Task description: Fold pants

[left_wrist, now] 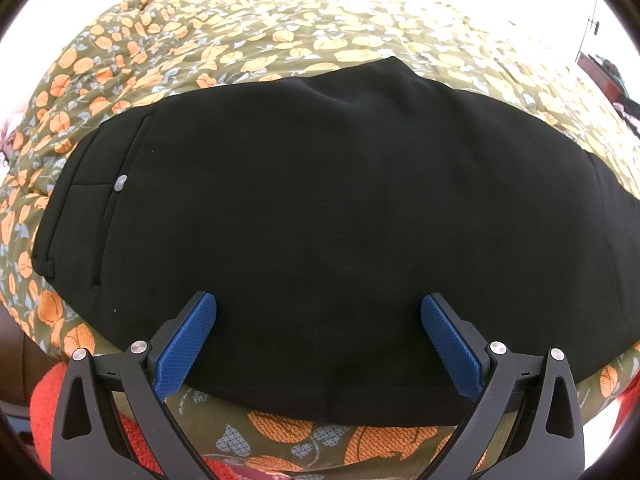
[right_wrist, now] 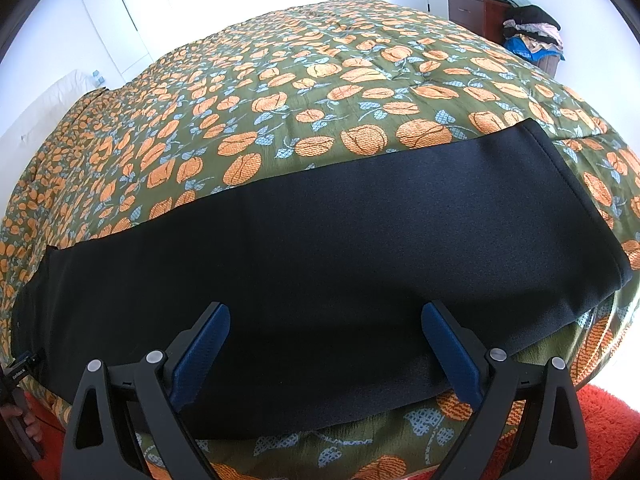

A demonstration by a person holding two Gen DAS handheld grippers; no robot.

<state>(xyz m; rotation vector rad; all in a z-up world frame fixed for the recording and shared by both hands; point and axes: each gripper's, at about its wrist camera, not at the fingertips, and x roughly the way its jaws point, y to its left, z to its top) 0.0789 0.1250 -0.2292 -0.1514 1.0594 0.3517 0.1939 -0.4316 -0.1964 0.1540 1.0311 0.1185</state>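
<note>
Broadly, a bed (right_wrist: 320,92) fills both views, covered by an olive quilt (left_wrist: 240,40) printed with orange flowers and pale blue leaves. Black pants (left_wrist: 320,200) lie flat on the quilt along the bed's near edge, stretched lengthwise from left to right, with the long side closest to the cameras running just inside that edge.

The left wrist view shows the waist end: a waistband (left_wrist: 60,208) at the left, a belt loop (left_wrist: 44,268) near the lower left corner of the garment, and a pocket seam carrying a small grey button (left_wrist: 120,183). The right wrist view shows the leg part (right_wrist: 320,264), which ends in a straight hem (right_wrist: 576,200) toward the right side of the bed; its near right corner is slightly rumpled and lifts off the quilt.

Beyond the far right corner of the bed stands a brown dresser (right_wrist: 476,10), and beside it a heap of clothes (right_wrist: 532,32). A red shaggy rug (right_wrist: 608,420) lies on the floor below the bed's near edge.

The left tool (left_wrist: 318,304) hangs over the near edge of the pants, its blue-padded fingers (left_wrist: 188,344) spread wide with nothing between them. The right tool (right_wrist: 325,314) is likewise spread wide over the leg's near edge, its pads (right_wrist: 452,356) clear of each other and gripping nothing.
</note>
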